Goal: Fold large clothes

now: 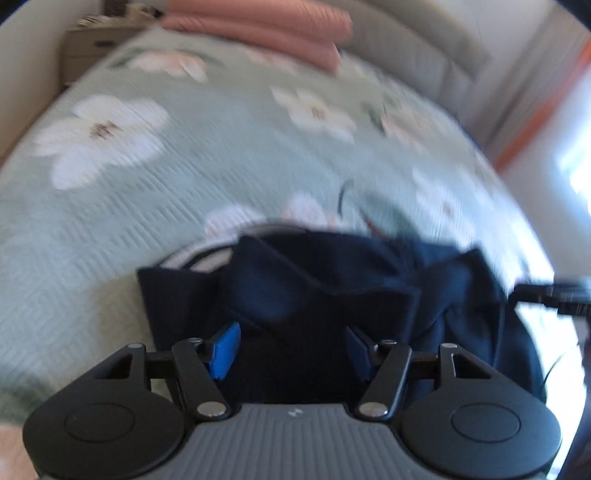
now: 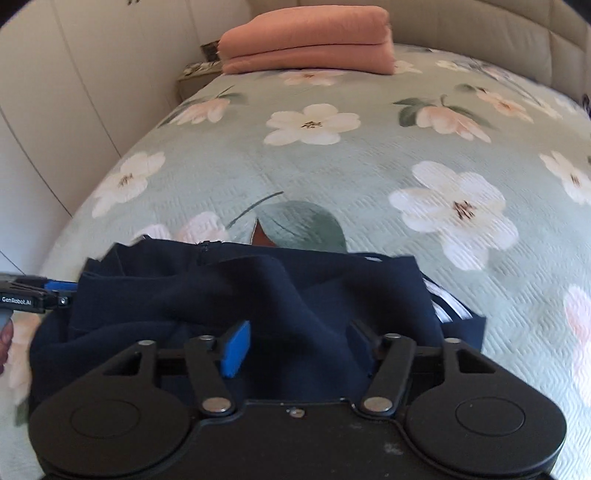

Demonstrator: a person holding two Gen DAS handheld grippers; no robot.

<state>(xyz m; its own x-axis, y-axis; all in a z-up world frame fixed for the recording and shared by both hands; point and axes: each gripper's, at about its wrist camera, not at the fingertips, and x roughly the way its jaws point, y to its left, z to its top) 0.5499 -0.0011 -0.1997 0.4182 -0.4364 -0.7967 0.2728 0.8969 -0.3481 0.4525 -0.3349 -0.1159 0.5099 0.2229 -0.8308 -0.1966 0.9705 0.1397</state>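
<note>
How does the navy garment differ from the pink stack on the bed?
The navy garment is dark and lies rumpled at the near end of the bed. The pink stack is light salmon and neatly folded in layers at the far end. The navy garment sits between open gripper fingers; the pink stack is untouched. Both rest on the floral bedspread.

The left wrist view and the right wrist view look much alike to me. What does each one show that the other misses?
Only the left wrist view shows the bright window and orange strip at right, plus the right gripper's black edge. Only the right wrist view shows the white panelled wardrobe doors, the garment's white stripes, and the left gripper at left. Both show the crumpled navy blue garment, the green floral bedspread, the folded salmon-pink blanket and the padded beige headboard.
</note>
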